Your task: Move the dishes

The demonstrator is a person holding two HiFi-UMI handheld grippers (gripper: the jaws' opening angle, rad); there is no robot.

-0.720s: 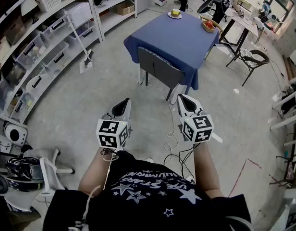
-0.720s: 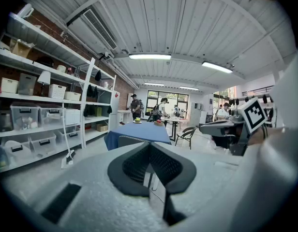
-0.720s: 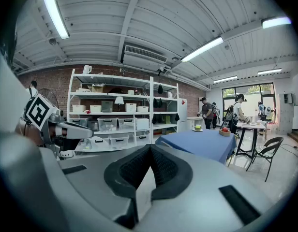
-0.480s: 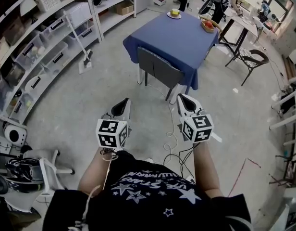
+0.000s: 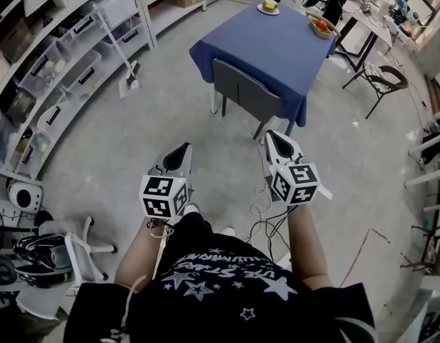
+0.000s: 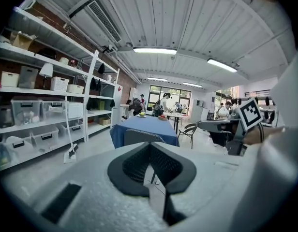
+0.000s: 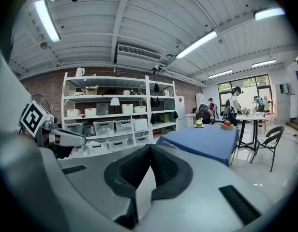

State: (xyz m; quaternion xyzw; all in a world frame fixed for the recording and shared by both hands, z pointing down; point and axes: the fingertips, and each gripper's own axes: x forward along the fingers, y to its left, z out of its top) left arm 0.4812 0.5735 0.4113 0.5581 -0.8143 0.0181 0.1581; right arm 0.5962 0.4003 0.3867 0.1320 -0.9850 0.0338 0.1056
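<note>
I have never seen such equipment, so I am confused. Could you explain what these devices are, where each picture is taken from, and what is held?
There is no robot. A person holds a two-jaw tool in each hand: the left gripper and the right gripper. The cubes with black squares belong to them. The top-down picture comes from a camera on the person's head; the other two come from cameras riding on each gripper, looking along its jaws. Both grippers are shut and hold nothing. Ahead stands a table with a blue cloth, and a chair. On the table lie a plate with something yellow and a basket with something red.
</note>
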